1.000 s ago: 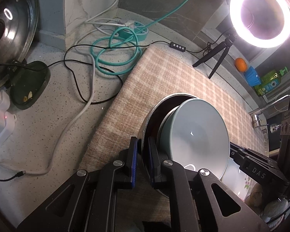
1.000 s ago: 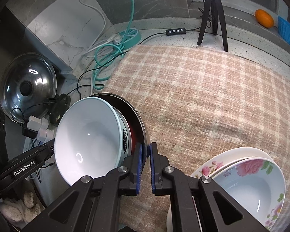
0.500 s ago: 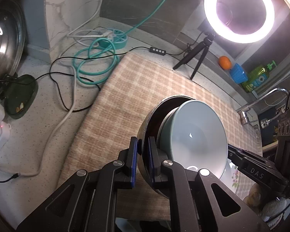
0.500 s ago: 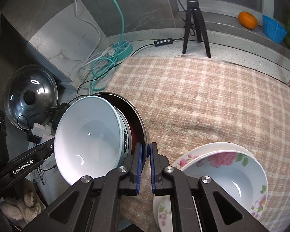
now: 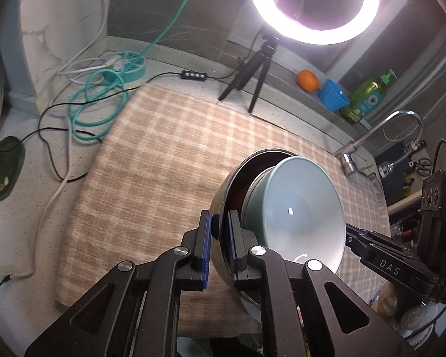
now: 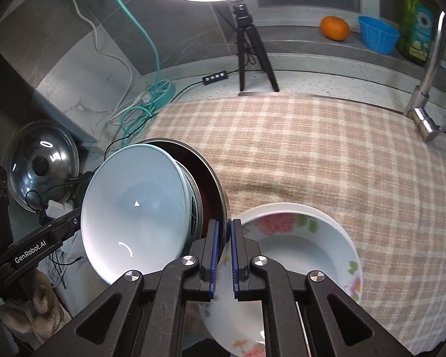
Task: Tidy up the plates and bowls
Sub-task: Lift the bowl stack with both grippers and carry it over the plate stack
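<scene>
A steel bowl hangs tilted above the checked cloth, and a pale blue bowl is nested in it. My left gripper is shut on the steel bowl's rim on one side. On the opposite side, my right gripper is shut on the same rim. In the right wrist view a floral bowl sits on a floral plate on the cloth, just below and right of the held bowls.
A ring light on a tripod stands at the back of the cloth. Cables and a teal power hub lie at the left, near a pot lid. A faucet, an orange, a blue cup and a green bottle are at the right.
Both grippers have carried the nested bowls upward and across the cloth toward the floral dishes. The floral bowl now sits closer under the right gripper. Both grips stayed shut.
</scene>
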